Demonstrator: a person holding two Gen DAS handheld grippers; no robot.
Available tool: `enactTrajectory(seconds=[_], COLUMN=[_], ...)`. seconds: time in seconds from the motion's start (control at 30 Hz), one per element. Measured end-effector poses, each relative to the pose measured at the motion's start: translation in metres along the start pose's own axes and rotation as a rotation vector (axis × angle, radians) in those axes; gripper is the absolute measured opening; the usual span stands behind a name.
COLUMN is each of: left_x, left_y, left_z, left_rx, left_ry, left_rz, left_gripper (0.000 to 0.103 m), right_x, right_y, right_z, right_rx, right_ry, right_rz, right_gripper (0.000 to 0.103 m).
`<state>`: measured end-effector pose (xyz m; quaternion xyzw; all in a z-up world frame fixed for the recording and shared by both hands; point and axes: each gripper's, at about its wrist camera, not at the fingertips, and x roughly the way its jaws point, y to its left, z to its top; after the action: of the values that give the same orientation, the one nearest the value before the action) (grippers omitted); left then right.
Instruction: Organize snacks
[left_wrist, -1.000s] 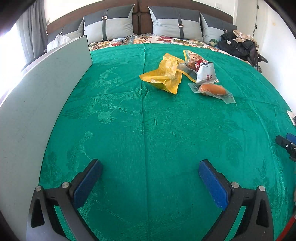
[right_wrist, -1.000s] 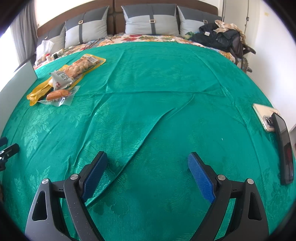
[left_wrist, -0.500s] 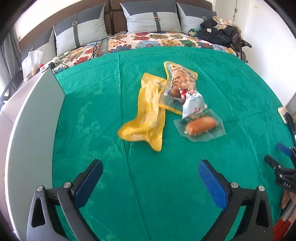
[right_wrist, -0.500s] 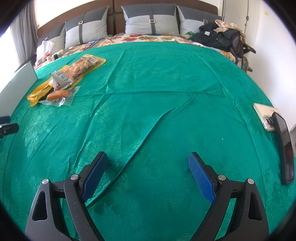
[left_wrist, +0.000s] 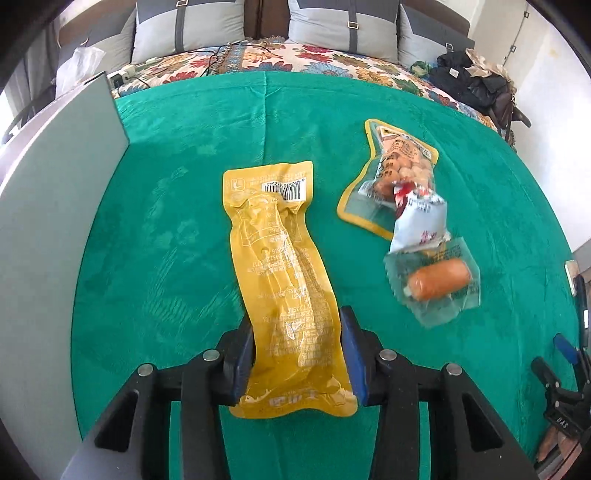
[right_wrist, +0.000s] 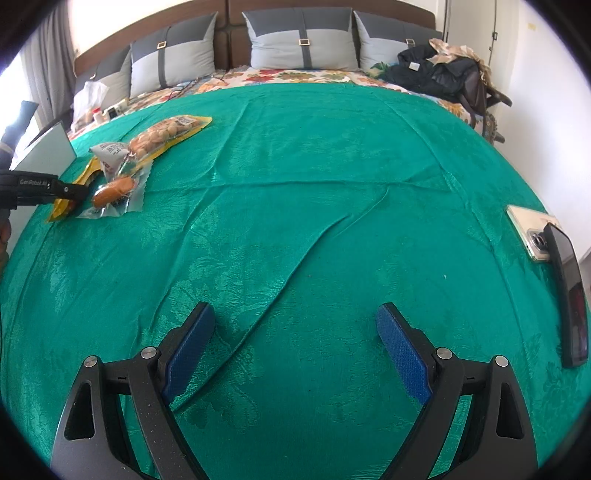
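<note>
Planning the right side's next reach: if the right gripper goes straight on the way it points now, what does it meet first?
Probably only the green bedspread. The right gripper is open with nothing between its fingers, and the raised fold crosses just ahead. The snacks lie far off to the left; depth is unclear.

Looking steeply down, close over the yellow packet (left_wrist: 291, 295) from the left wrist; farther back from the right wrist, across the bed (right_wrist: 332, 184) (same snacks far left).

A bedroom: bed (right_wrist: 332, 166), pillows (right_wrist: 303, 40), headboard (right_wrist: 229, 14).
</note>
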<state>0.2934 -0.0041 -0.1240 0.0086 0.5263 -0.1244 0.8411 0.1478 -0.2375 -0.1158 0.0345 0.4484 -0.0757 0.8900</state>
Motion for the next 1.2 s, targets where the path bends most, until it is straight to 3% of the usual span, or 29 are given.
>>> enactTrajectory(seconds=[0.2,0.27,0.37,0.43,0.53,1.1,1.2], left_x=[-0.041,-0.044,-0.041,-0.027,-0.021,-0.021,-0.021], left_y=[0.026,0.033,0.045,0.053,0.050,0.051,0.051], left_z=[-0.076,-0.081,-0.077,-0.072,-0.076,-0.077,-0.078], left_rx=[-0.074,-0.089,-0.109,-0.108,-0.044,-0.052,-0.052], left_ry=[-0.012,-0.038,-0.100,-0.073,-0.142,-0.159,-0.159], left_rz=[0.036,0.059,0.112,0.114,0.181,0.162,0.162], left_gripper=[0.047,0.081,0.089,0.092,0.103,0.103,0.103], right_x=[0.000,0.000,0.000,0.000,0.000,0.002,0.007], right_y=[0.000,0.000,0.000,-0.001,-0.001,0.004,0.016], right_z=[0.000,0.000,0.000,0.000,0.000,0.001,0.013], right_rx=[0.000,0.000,0.000,0.000,0.000,-0.002,-0.045], right_ry=[0.000,0.000,0.000,0.000,0.001,0.006,0.077], right_rz=[0.000,0.000,0.000,0.001,0.001,0.005,0.038], right_gripper=[0.092,0.092,0.092,0.092,0.092,0.095,0.094])
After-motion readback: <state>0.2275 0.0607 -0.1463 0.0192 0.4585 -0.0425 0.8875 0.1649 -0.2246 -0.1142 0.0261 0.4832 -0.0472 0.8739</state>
